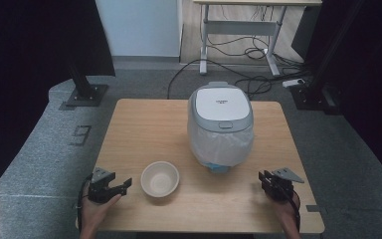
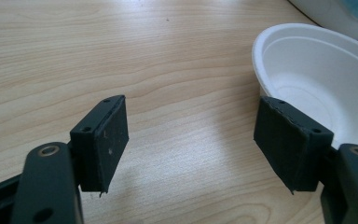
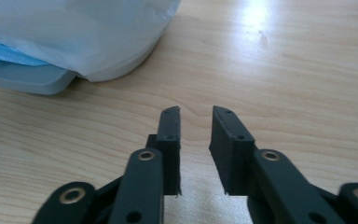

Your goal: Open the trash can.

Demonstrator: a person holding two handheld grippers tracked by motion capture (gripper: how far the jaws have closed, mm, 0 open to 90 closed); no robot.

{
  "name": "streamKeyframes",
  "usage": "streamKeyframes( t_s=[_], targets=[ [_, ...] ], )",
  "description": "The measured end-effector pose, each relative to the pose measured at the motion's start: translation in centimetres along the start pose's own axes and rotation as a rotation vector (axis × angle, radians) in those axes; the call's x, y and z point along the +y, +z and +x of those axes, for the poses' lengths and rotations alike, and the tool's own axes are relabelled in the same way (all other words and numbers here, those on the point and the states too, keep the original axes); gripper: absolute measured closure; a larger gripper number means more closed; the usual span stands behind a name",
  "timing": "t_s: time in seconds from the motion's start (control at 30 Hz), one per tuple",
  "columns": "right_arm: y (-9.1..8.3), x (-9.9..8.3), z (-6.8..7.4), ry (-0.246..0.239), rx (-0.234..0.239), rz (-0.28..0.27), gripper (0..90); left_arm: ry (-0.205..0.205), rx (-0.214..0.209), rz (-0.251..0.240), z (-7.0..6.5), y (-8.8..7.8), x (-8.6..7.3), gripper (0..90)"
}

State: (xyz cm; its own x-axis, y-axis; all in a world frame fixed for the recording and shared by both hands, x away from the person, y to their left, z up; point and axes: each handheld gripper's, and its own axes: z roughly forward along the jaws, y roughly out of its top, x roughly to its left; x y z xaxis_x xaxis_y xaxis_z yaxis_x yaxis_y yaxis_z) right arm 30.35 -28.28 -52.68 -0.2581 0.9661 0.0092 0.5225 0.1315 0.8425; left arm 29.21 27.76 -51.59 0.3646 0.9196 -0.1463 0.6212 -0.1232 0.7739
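High view: left hand-held gripper (image 1: 125, 183) released beside bowl (image 1: 159, 179); right hand-held gripper (image 1: 261, 177) slightly parted, empty, near table edge (image 1: 316, 209).

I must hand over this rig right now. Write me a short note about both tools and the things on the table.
Left tool: wide open, holds nothing, at the table's near-left edge, just left of the bowl.
Right tool: narrowly open, holds nothing, near-right, apart from the rice cooker.
Bowl: upright, empty, front centre.
Rice cooker: lid closed, a thin plastic bag around its body, behind the bowl.
Done: nothing visibly.
Left: probably grasping the bowl and opening the cooker.
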Motion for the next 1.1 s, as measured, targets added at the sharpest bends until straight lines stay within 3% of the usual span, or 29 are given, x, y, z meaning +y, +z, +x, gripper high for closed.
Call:
streamKeyframes(
  t_s=[0.23, 0.7, 1.1],
  targets=[
    [-0.4, 0.4, 0.2, -0.004, 0.057, -0.031, 88.9, 0.007, -0.005, 0.006, -0.1, 0.1, 0.1, 27.1],
    [0.1, 1.2, 1.6, -0.033, 0.232, -0.044, 89.4, 0.002, -0.011, 0.009, -0.1, 0.1, 0.1, 28.8],
    [1.0, 1.8, 3.9, -0.087, 0.227, -0.043, 89.5, -0.007, -0.015, 0.012, -0.1, 0.2, 0.1, 28.9]
  ],
)
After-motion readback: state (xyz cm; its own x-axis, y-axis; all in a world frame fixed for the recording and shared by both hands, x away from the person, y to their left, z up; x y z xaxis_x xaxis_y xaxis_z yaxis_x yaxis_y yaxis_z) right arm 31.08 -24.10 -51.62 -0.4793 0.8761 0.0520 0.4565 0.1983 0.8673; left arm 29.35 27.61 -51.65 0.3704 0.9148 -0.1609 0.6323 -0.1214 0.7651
